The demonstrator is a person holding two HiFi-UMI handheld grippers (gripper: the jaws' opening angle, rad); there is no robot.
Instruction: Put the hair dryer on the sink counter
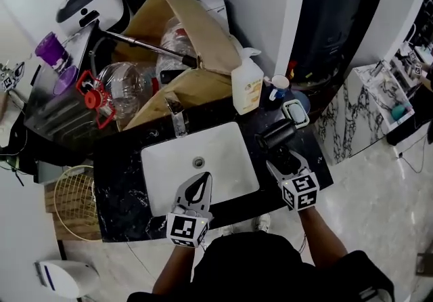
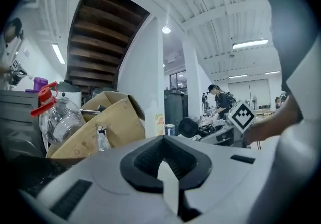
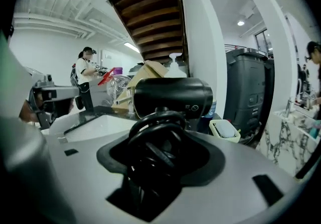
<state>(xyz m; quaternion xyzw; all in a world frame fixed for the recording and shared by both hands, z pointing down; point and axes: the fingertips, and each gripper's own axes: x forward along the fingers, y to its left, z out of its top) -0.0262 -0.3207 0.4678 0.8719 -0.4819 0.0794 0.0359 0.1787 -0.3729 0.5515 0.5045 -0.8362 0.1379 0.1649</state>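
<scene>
We have the hair dryer (image 1: pixel 279 135) clamped by its coiled cord in our right hand-held gripper (image 1: pixel 283 157), low over the worktop's (image 1: pixel 122 182) right end; setting down and letting go remain. Our left hand-held gripper (image 1: pixel 198 189) is closed, empty. A soap bottle (image 1: pixel 247 84) and small tray (image 1: pixel 295 112) crowd the back.

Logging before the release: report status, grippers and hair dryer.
Left gripper shut, empty, over the basin. Right gripper shut on hair dryer, at counter right of basin. Soap dish close beyond.
</scene>
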